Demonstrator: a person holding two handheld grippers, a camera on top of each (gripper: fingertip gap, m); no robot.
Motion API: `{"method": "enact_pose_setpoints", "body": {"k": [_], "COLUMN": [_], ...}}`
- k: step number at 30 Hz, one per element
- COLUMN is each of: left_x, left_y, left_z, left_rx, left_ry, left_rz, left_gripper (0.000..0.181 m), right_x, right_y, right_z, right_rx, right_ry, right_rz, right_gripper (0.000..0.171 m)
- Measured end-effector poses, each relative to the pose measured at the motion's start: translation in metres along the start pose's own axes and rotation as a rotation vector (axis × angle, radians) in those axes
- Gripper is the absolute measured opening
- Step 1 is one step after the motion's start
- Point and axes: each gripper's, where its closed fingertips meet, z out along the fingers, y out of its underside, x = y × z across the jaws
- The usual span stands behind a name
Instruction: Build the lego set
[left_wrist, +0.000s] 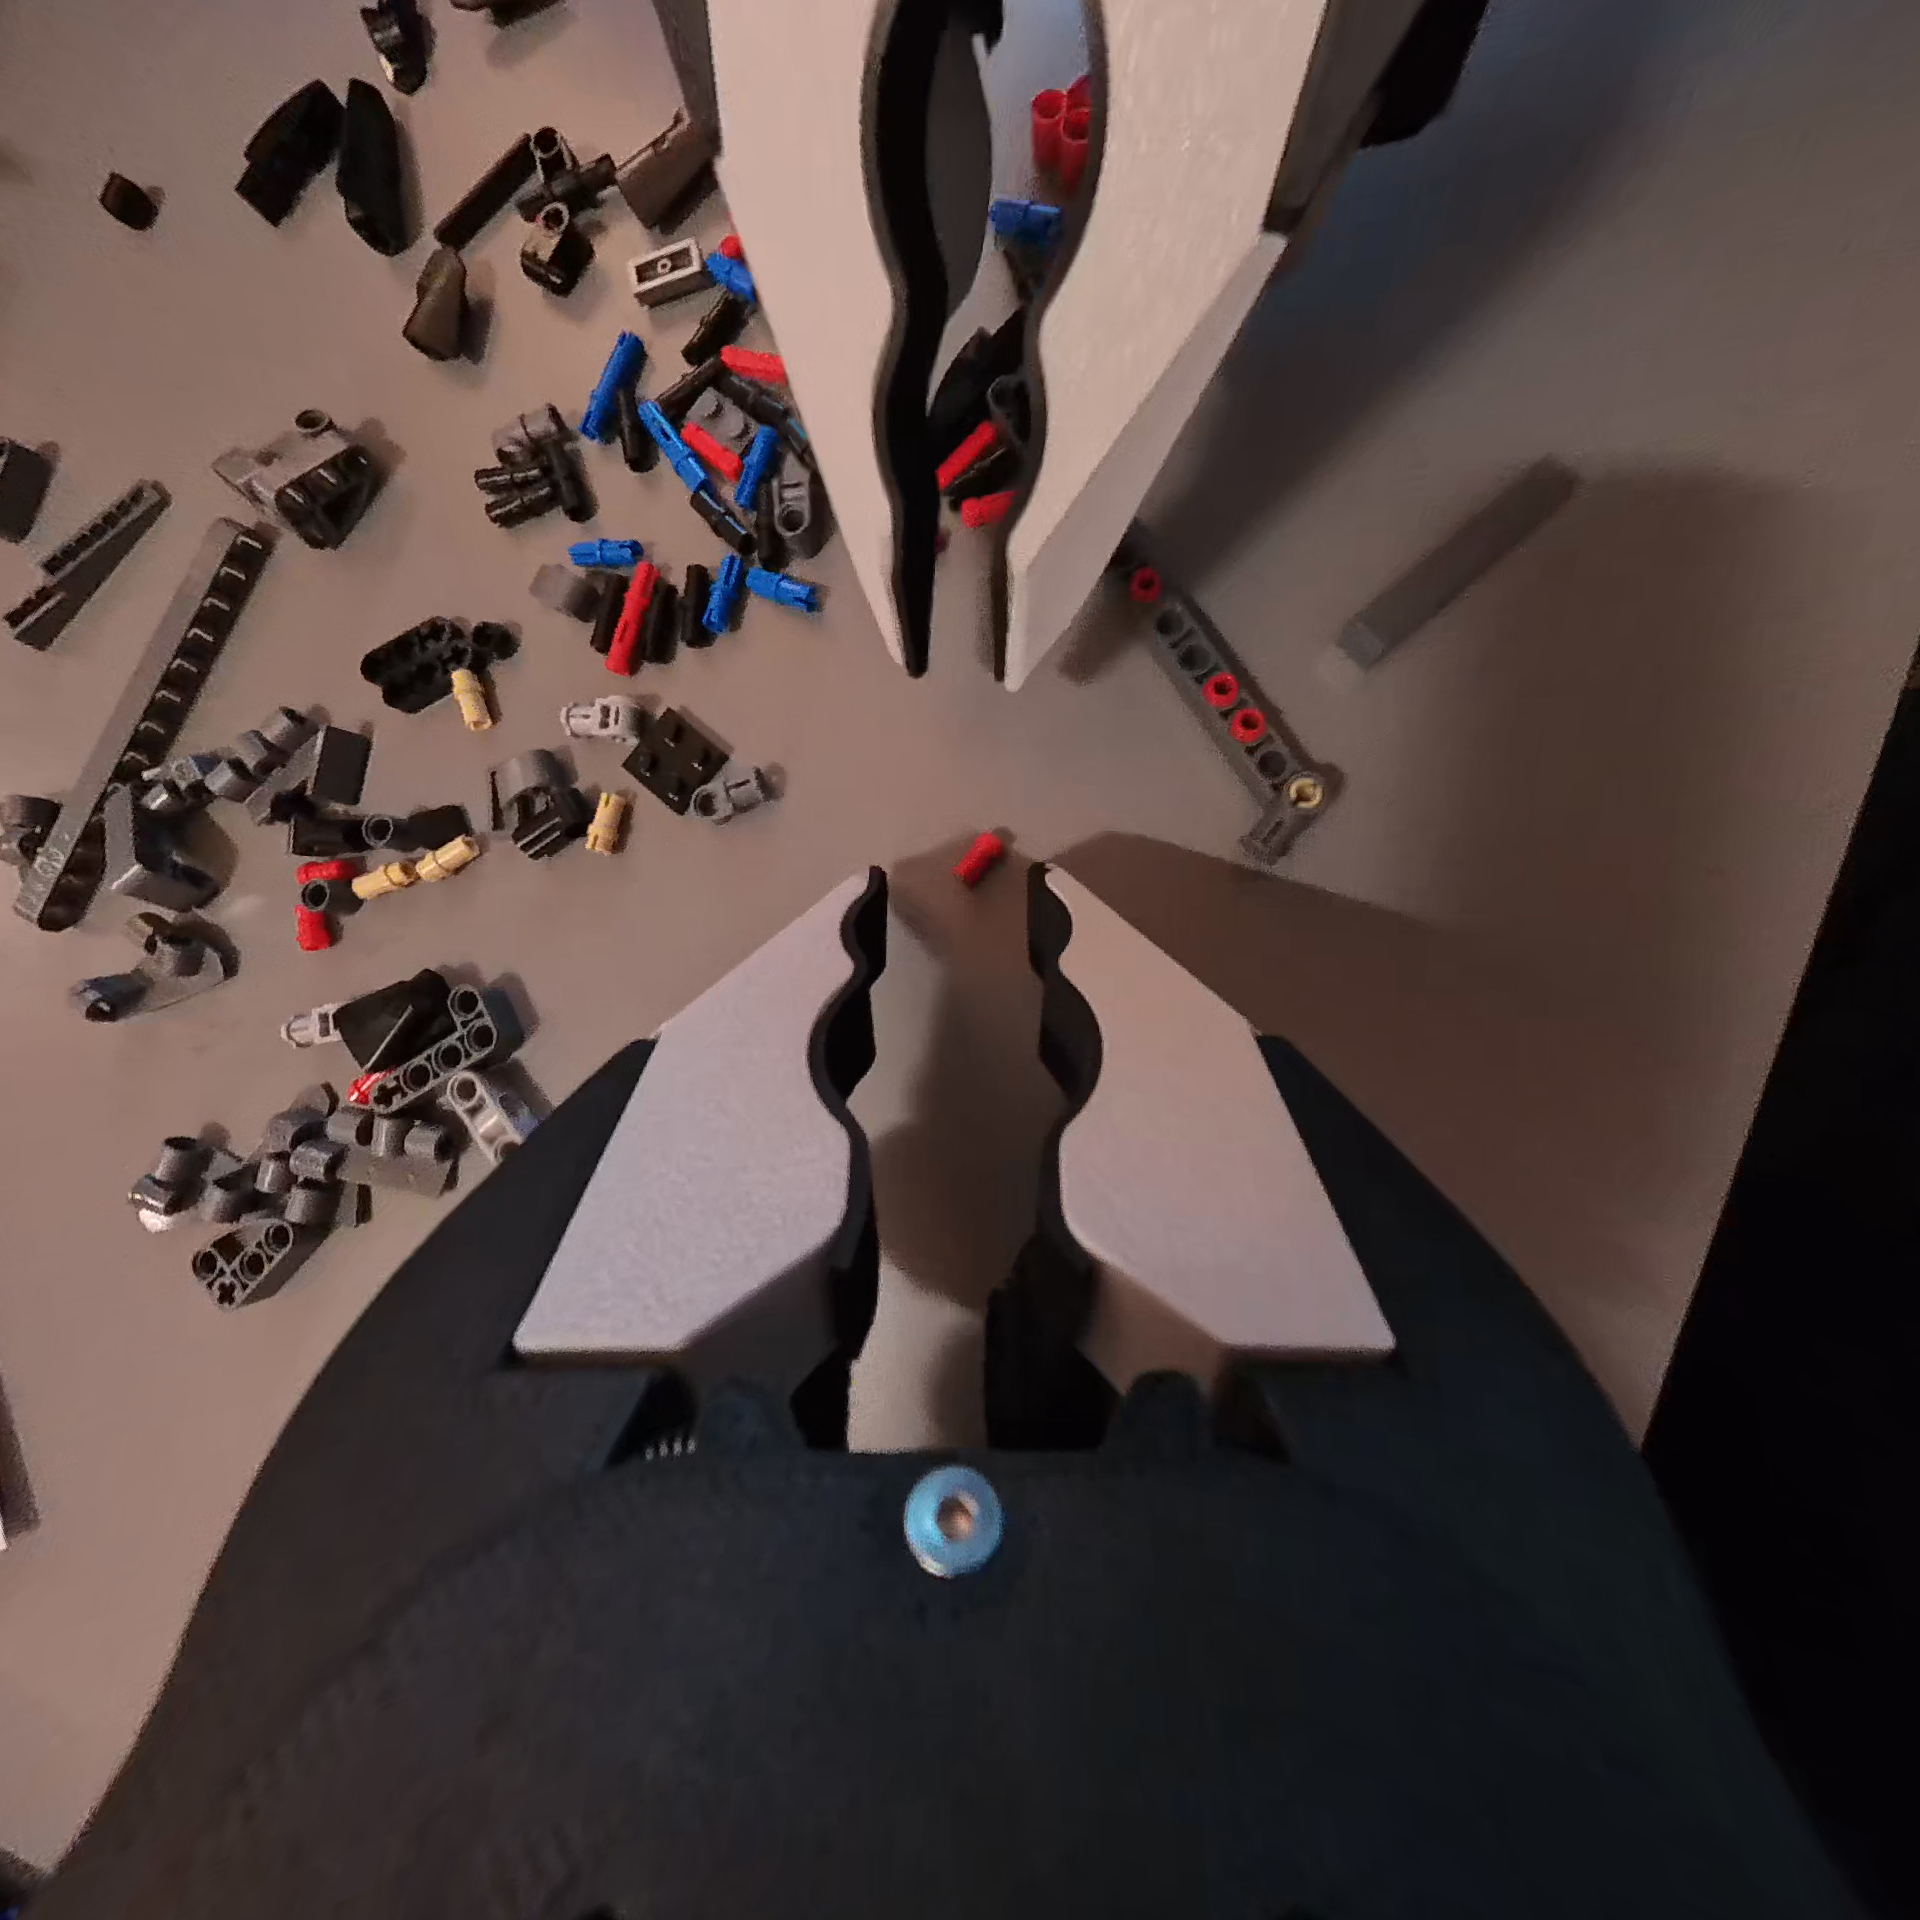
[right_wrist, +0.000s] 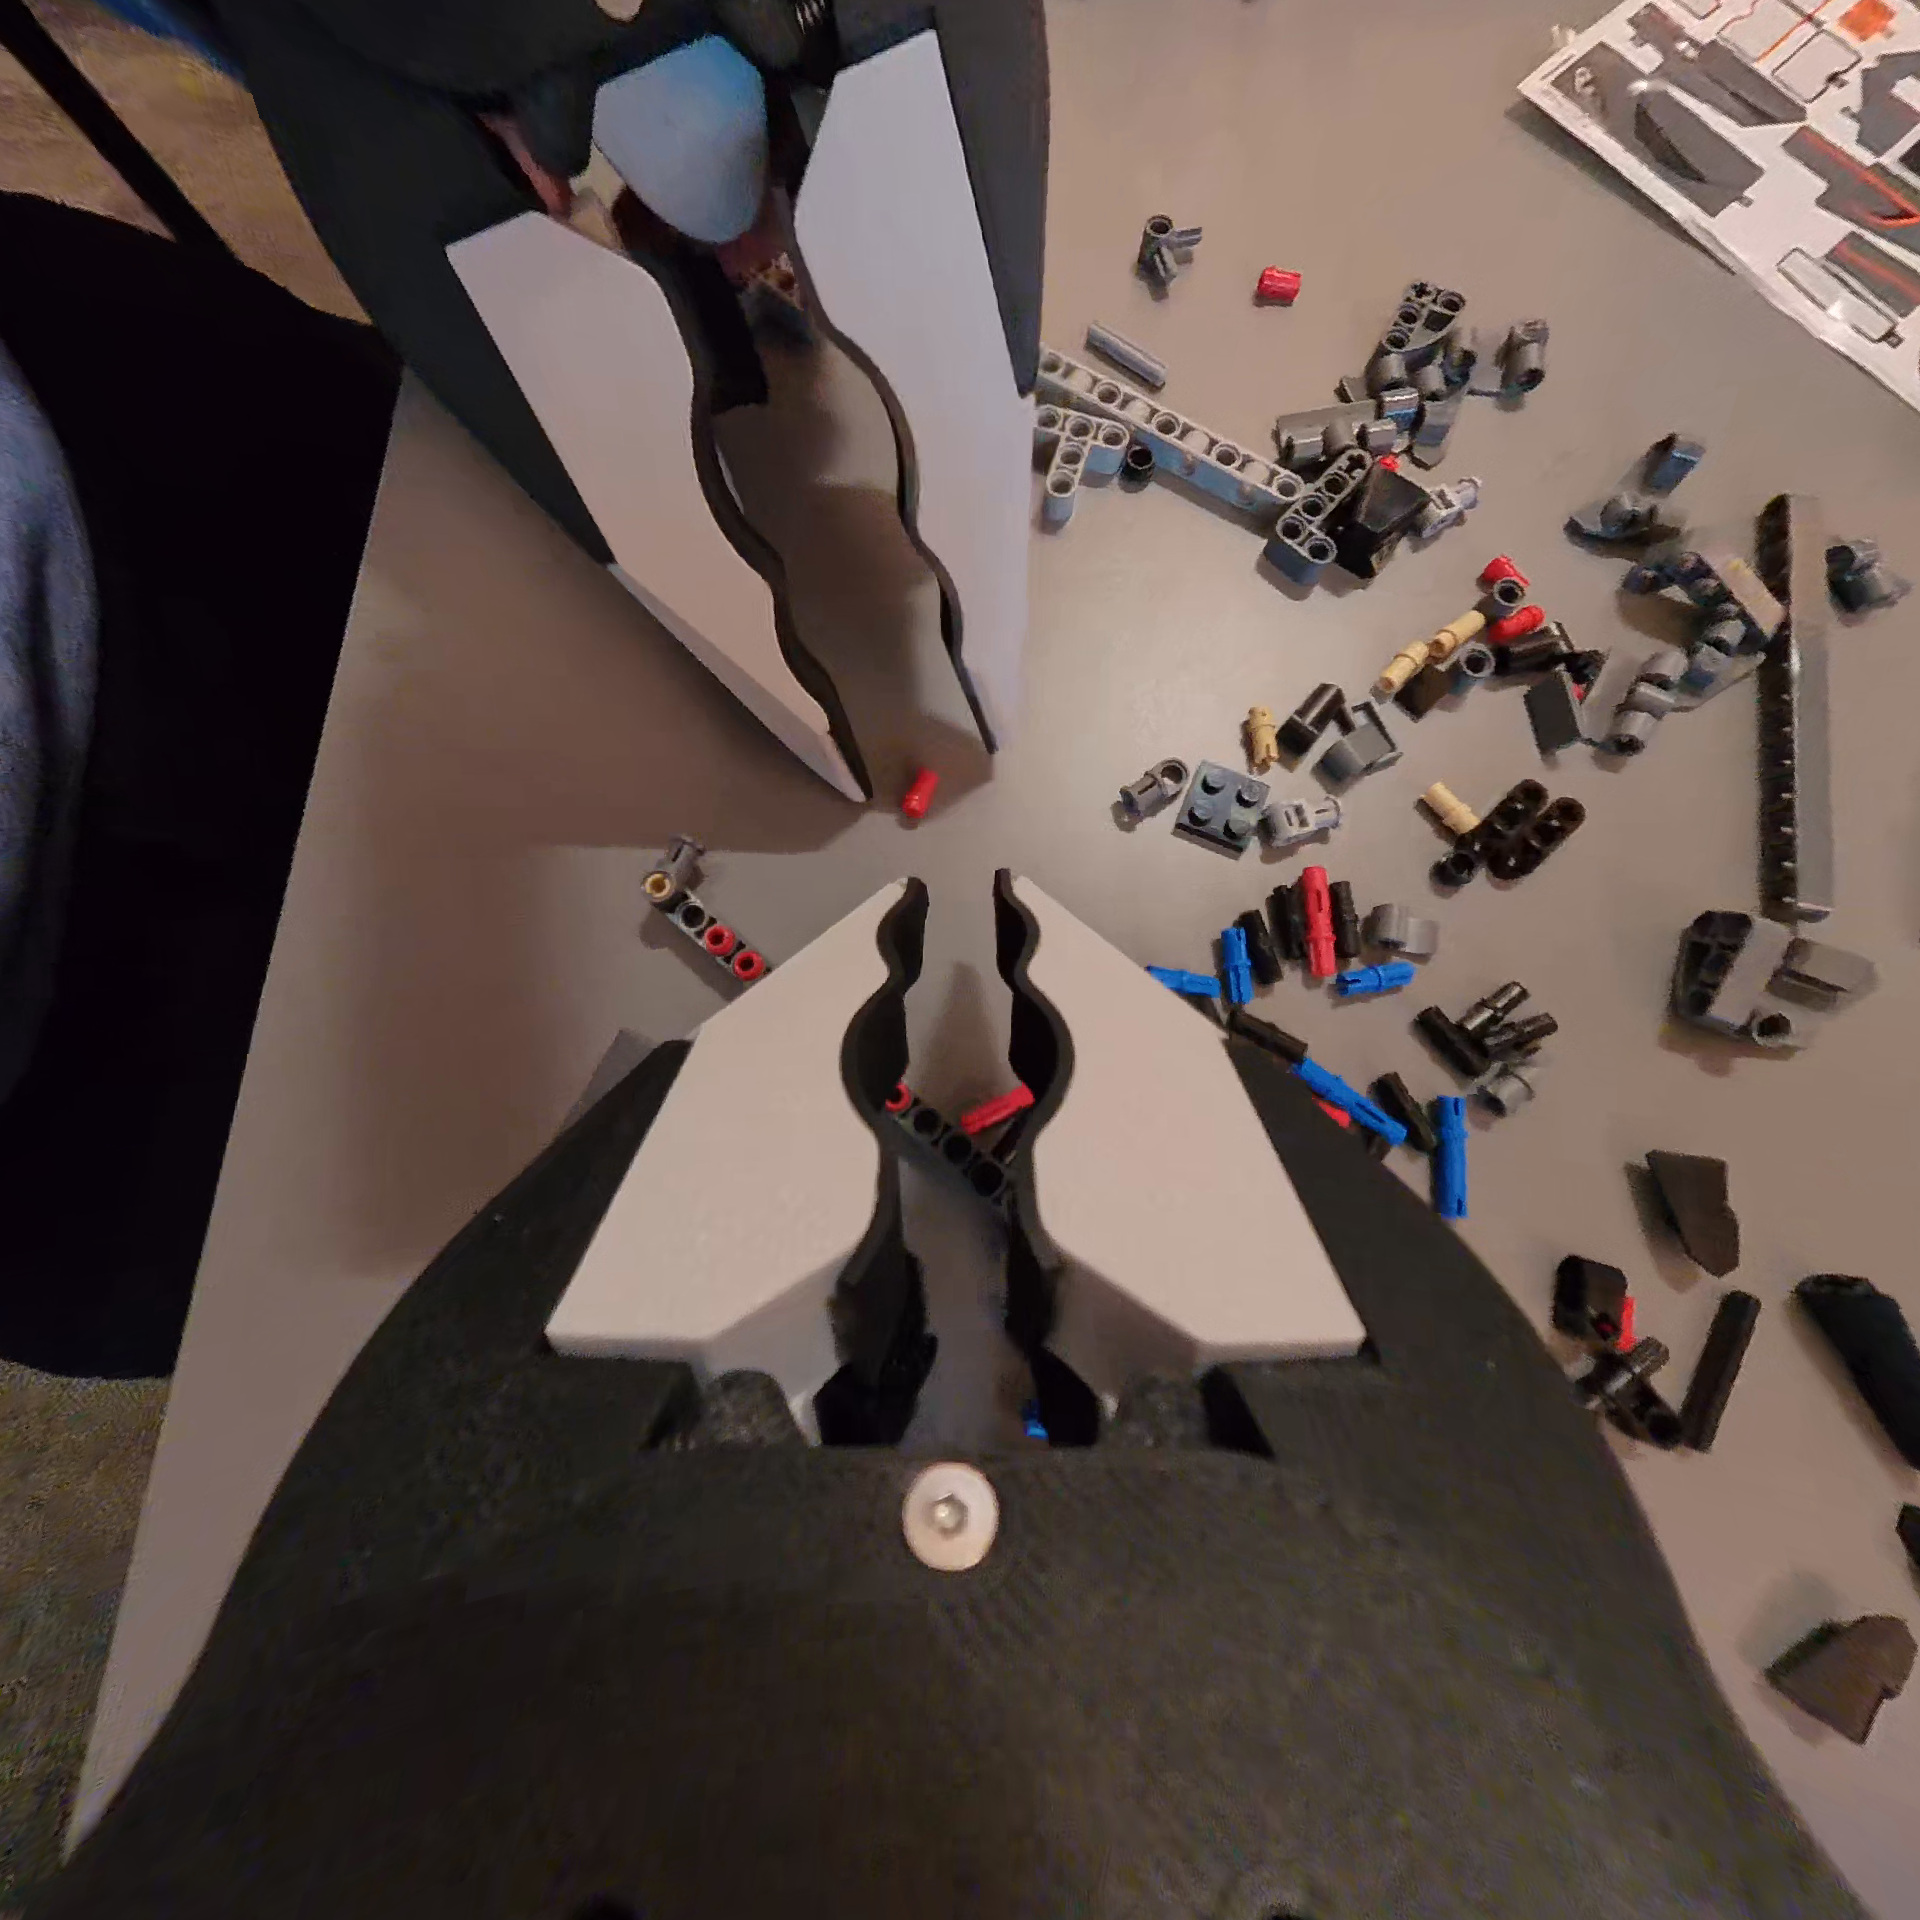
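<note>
A small red pin lies on the grey table just ahead of and between the tips of my left gripper, which is open and not touching it. The pin and the left gripper also show in the right wrist view. My right gripper faces the left one from the other side, narrowly open and empty; it shows in the left wrist view too. A grey angled beam holding red pins lies beside the right gripper, partly under it.
Loose black, grey, blue, red and tan pieces are scattered left of the grippers. A long dark beam and a grey bar lie flat. A printed sheet lies at the far corner. The table edge runs close by. Left and right tips are no more than a few centimetres apart.
</note>
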Motion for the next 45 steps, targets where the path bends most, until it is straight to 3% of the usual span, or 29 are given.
{"method": "enact_pose_setpoints", "body": {"k": [9,15,23,29,35,45], "left_x": [0.005,0.004,-0.011,-0.015,-0.017,-0.015], "left_y": [-0.002,-0.002,-0.037,-0.057,-0.07,-0.082], "left_z": [0.004,0.003,-0.025,-0.044,-0.056,-0.061], "left_rx": [0.027,0.051,0.245,0.296,0.327,0.343], "left_ry": [0.048,0.047,-0.21,-0.369,-0.449,-0.529], "left_rz": [0.034,0.06,0.261,0.43,0.523,0.611], "left_gripper": [0.004,0.003,0.003,0.002,0.002,0.002], "right_x": [-0.013,-0.009,-0.003,0.0,-0.003,-0.001], "right_y": [-0.001,0.0,-0.031,-0.043,-0.06,-0.065], "right_z": [0.015,0.004,-0.016,-0.024,-0.045,-0.054], "right_rx": [-0.06,-0.021,0.238,0.341,0.495,0.59], "right_ry": [-0.032,-0.019,-0.04,-0.061,-0.18,-0.207], "right_rz": [-0.014,0.044,0.315,0.428,0.538,0.602], "right_gripper": [0.009,0.009,0.011,0.012,0.01,0.003]}}
